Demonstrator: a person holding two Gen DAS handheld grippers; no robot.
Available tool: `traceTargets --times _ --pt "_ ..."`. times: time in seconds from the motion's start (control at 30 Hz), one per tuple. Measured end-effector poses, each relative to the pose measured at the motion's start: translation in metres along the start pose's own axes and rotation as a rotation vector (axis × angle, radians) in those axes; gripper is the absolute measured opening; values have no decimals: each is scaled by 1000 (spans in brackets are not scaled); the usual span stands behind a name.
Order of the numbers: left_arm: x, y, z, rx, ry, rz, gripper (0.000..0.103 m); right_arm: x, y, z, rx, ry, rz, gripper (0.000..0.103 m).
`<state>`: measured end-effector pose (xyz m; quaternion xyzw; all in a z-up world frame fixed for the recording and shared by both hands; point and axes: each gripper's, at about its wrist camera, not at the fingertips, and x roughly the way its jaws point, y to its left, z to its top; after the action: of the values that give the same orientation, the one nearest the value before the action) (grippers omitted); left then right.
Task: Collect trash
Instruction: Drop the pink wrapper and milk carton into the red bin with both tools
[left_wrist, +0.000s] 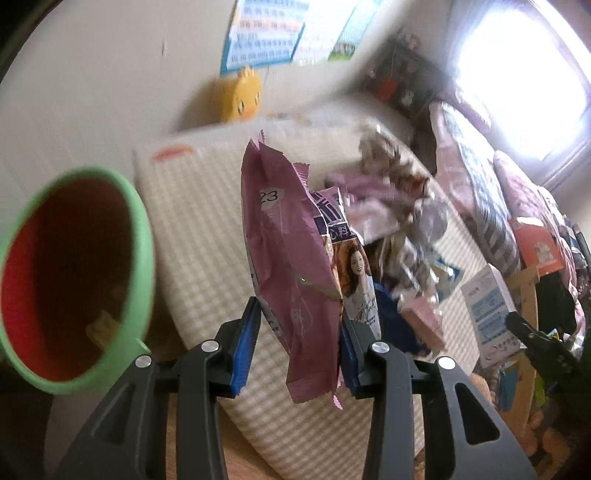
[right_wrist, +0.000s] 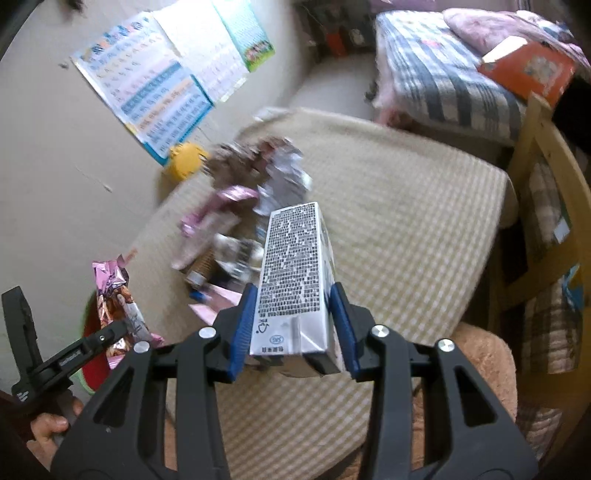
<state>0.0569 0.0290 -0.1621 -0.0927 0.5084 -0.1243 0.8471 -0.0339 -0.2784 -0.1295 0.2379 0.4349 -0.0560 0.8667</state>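
My left gripper (left_wrist: 299, 339) has a pink snack wrapper (left_wrist: 288, 258) between its jaws; the wrapper rests against the right pad with a gap at the left pad. The wrapper hangs just right of a green bin with a red liner (left_wrist: 70, 280). My right gripper (right_wrist: 293, 325) is shut on a white drink carton (right_wrist: 295, 280), held above the checked mattress (right_wrist: 406, 229). A heap of crumpled wrappers and papers (right_wrist: 255, 192) lies on the mattress ahead; it also shows in the left wrist view (left_wrist: 388, 206). The left gripper with its wrapper (right_wrist: 118, 295) shows at the lower left of the right wrist view.
A yellow duck toy (left_wrist: 243, 96) sits by the wall under posters (right_wrist: 155, 92). A white box (left_wrist: 487, 306) and an orange box (left_wrist: 539, 247) lie at the right. Folded bedding (right_wrist: 443, 74) is stacked behind the mattress, and a wooden frame (right_wrist: 532, 147) stands at the right.
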Motion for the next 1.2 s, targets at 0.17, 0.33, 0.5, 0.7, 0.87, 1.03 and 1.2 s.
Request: traceTargets --times 0.17,0.33,0.5,0.7,0.87,1.03,1.2 --pt "-23 13 13 7 -80 43 37 -2 36 6 -62 2 72 40" --pt "-38 44 18 -32 -119 103 37 8 87 5 -161 32 148 40" --pt "-52 95 14 -100 -141 210 37 23 142 -3 -248 77 243 40" --pt "-58 154 0 -196 -116 319 37 60 210 -25 -338 204 348 40" --pt "-57 189 -13 -253 -83 368 38 90 262 -43 -401 301 402 40" --pt "-50 206 -24 -279 -50 389 41 105 306 -62 -474 360 437 40" --pt "-42 211 -27 -292 -32 419 63 110 314 -64 -444 400 456 68"
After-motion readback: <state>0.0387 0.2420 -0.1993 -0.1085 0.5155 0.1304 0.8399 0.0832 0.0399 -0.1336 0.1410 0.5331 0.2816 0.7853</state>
